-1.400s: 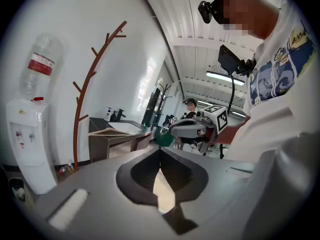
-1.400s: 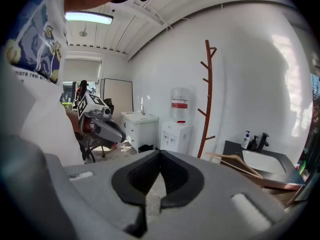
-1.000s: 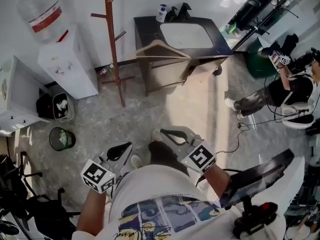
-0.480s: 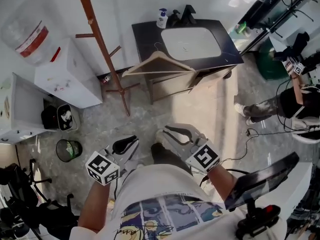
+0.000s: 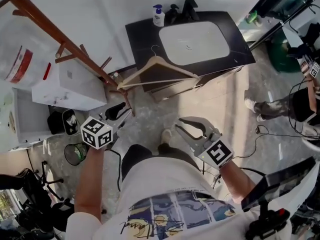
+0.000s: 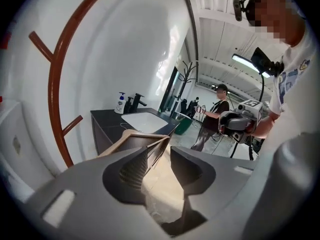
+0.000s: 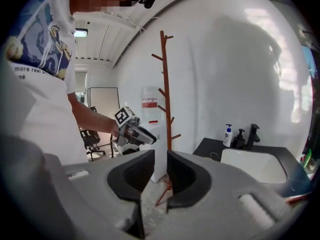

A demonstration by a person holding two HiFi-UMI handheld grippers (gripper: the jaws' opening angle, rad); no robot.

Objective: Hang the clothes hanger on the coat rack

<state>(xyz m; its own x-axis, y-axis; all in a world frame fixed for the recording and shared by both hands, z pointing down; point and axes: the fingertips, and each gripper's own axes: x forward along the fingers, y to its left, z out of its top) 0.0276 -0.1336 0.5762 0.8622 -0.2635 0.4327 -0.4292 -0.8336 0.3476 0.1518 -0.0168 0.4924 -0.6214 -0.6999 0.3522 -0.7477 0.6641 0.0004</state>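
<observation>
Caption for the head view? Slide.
Person faces hanger at the counter edge, rack at left; left gripper, just opening, and right gripper both empty.

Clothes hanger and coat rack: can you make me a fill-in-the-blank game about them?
The clothes hanger is made of ____.
It rests at the front edge of the ____ counter.
In the right gripper view, the coat rack stands to the ____ of the sink basin.
The basin is coloured ____.
Missing words: wood, black, left, white.
</observation>
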